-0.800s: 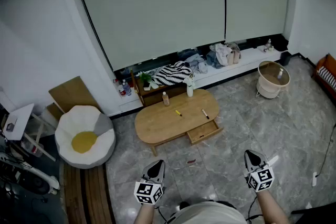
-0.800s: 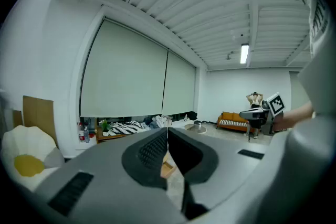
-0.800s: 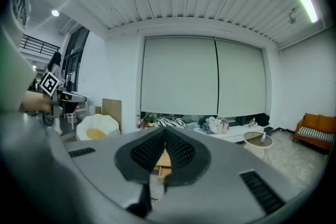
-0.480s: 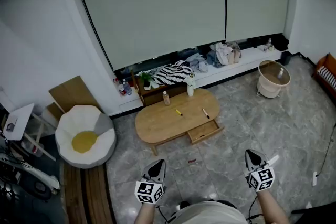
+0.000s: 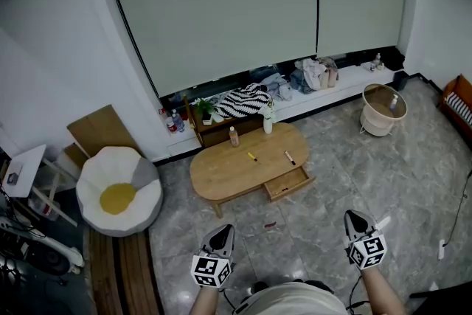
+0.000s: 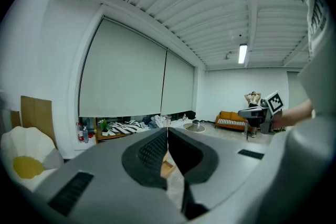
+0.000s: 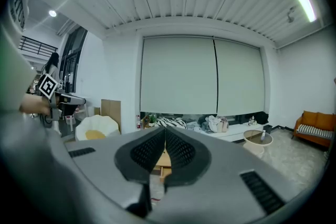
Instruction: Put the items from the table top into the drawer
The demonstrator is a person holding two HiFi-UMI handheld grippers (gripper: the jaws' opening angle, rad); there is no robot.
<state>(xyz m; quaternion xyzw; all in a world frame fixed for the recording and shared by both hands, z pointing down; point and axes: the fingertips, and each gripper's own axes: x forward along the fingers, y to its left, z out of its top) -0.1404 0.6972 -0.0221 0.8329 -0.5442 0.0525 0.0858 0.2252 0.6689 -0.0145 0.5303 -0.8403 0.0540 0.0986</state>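
Four items (brown bottle (image 5: 233, 137), white bottle (image 5: 267, 126), yellow marker (image 5: 251, 157), pen (image 5: 289, 158)) sat on the table (image 5: 217, 177) at frame centre, with its drawer (image 5: 286, 185) open. The left gripper (image 5: 220, 234) and right gripper (image 5: 355, 219), fingers together and empty, hung low in the frame, so approaching probably came first.

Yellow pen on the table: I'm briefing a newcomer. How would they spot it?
Find the low oval wooden table, its drawer pulled open. Two pens lie on top. The yellow pen is the left one, bright beside the dark pen.

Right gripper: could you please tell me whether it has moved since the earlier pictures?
No. The right gripper keeps its place against the open drawer.
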